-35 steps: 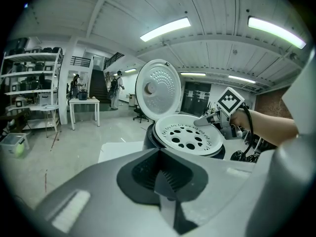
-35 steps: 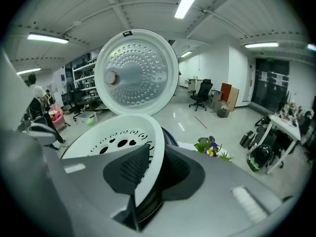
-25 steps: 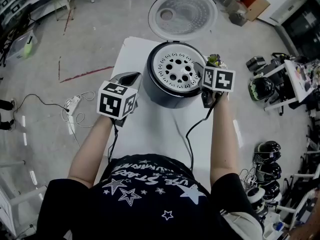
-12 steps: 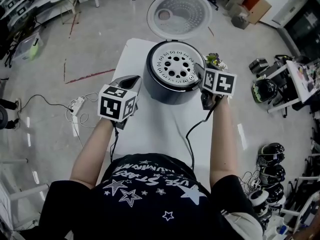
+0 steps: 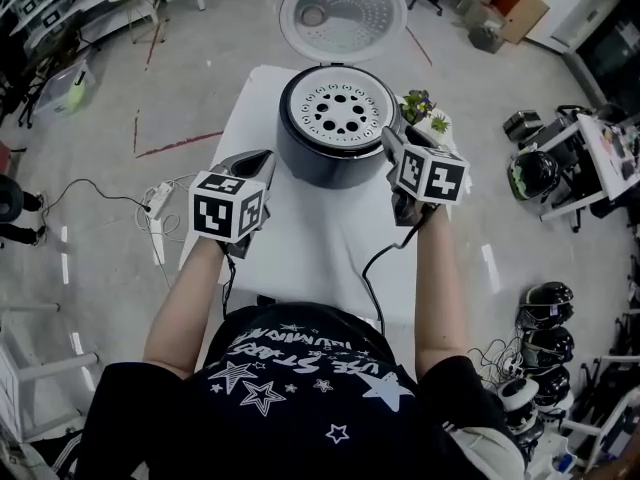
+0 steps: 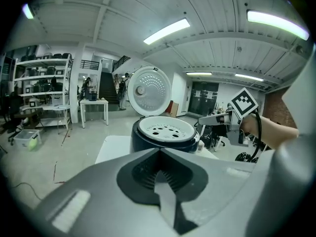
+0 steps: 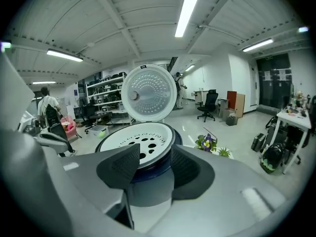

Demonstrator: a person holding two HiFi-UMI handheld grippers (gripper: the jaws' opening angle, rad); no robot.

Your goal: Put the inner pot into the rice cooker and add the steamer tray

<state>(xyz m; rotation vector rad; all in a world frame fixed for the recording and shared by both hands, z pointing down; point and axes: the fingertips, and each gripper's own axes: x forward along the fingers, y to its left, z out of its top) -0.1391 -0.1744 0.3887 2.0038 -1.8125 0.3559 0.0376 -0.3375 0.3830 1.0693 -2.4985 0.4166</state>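
The dark rice cooker [image 5: 330,153] stands at the far end of the white table [image 5: 300,238], its round lid [image 5: 343,13] swung open behind it. The white steamer tray [image 5: 338,108] with its holes sits in the cooker's mouth and hides what is beneath. My left gripper [image 5: 258,160] is shut and empty, just left of the cooker; its pads meet in the left gripper view [image 6: 159,154]. My right gripper [image 5: 388,140] hovers at the cooker's right side. Its jaws [image 7: 153,167] stand apart with nothing between them, and they have just been closing.
A small potted plant [image 5: 420,108] with flowers stands on the table right of the cooker, close to my right gripper. A black cable [image 5: 375,268] trails from that gripper over the table. A power strip [image 5: 158,200] lies on the floor at the left, helmets [image 5: 535,173] at the right.
Both grippers have drawn back from the cooker toward the person. The right gripper's tips were at the tray's rim and now stand off it. The tray stays in the cooker.
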